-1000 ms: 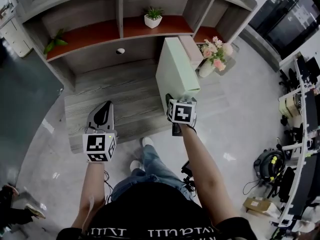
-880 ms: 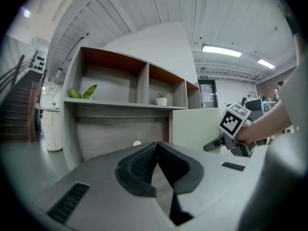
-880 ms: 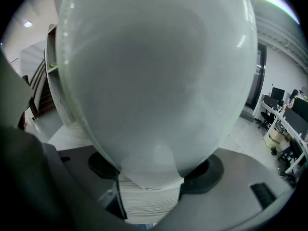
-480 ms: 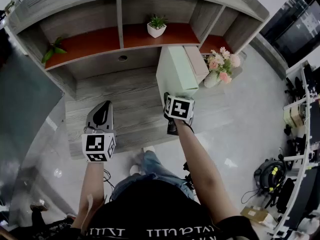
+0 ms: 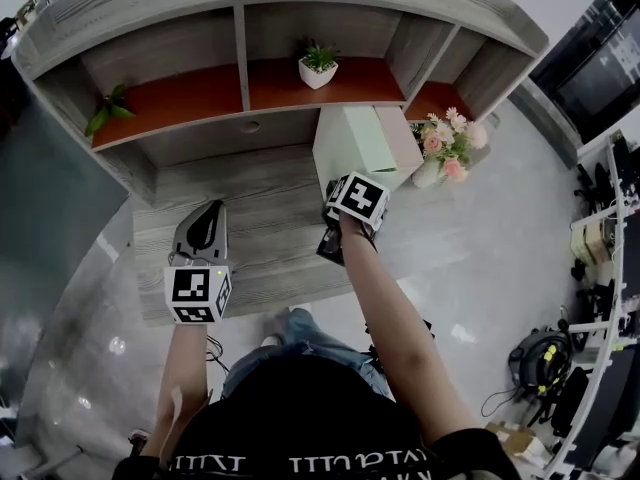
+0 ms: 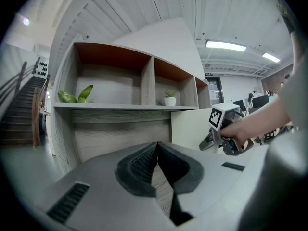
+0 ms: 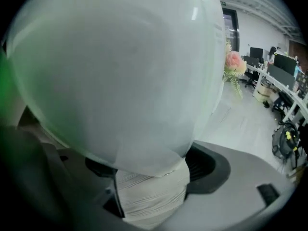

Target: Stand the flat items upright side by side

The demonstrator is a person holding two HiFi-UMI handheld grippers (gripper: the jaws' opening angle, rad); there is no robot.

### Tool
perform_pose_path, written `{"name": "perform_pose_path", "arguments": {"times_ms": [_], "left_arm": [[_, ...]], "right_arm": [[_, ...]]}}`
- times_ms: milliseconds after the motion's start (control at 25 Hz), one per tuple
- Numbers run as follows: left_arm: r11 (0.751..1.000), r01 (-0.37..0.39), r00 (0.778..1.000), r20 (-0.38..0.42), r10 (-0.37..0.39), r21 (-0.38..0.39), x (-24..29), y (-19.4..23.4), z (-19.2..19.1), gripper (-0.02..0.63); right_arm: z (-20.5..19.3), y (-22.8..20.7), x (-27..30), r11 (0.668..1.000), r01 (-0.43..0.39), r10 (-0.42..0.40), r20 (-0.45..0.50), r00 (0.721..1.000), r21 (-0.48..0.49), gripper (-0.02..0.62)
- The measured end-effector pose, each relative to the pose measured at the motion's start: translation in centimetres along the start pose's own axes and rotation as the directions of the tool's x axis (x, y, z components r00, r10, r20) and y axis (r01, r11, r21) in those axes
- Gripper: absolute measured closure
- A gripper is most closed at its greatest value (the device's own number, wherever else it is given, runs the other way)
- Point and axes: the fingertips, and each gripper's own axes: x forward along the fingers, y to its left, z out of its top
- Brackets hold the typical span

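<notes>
A pale green flat box (image 5: 355, 148) stands upright on the wooden desk (image 5: 240, 208), beside a pinkish flat item (image 5: 398, 138) on its right. My right gripper (image 5: 338, 190) is at the box's near lower corner. In the right gripper view the box (image 7: 120, 71) fills the frame. Its corner sits between the jaws of the right gripper (image 7: 149, 177), which are opening and no longer press on it. My left gripper (image 5: 205, 213) hovers over the desk's left part, shut and empty. Its closed tips (image 6: 157, 146) point at the shelf unit.
The grey shelf unit behind the desk holds a small potted plant (image 5: 318, 65) and a green leafy plant (image 5: 108, 103). A vase of pink flowers (image 5: 445, 148) stands right of the pinkish item. The person's legs are at the desk's front edge.
The green box has gone from leaning toward me to standing upright near the pinkish item. The right gripper has tilted and drawn slightly back. The left gripper has stayed put.
</notes>
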Motion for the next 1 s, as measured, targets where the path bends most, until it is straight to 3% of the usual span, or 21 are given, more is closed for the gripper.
{"name": "perform_pose_path", "arguments": {"times_ms": [120,360,600,1000], "left_arm": [[1.000,-0.003,1.000,0.002,0.003,0.003,0.0,0.2,0.1,0.592],[1.000,-0.012,1.000,0.007,0.012,0.006,-0.5,0.6,0.3,0.592],[1.000,-0.003,1.000,0.006,0.003,0.000,-1.1,0.4,0.0,0.592],[0.997,0.073,0.997,0.024,-0.073,0.004,-2.9,-2.6,0.1,0.592]], "right_arm": [[-0.3,-0.1,0.7,0.998,0.040,-0.039,-0.030,0.999,0.039,0.209],[0.1,-0.1,1.0,0.996,0.088,-0.088,-0.011,0.996,0.021,0.196],[-0.9,0.0,-0.2,0.999,-0.006,0.007,-0.029,1.000,0.045,0.198],[-3.2,-1.5,-4.7,0.991,-0.136,0.136,-0.030,0.990,0.005,0.199]]}}
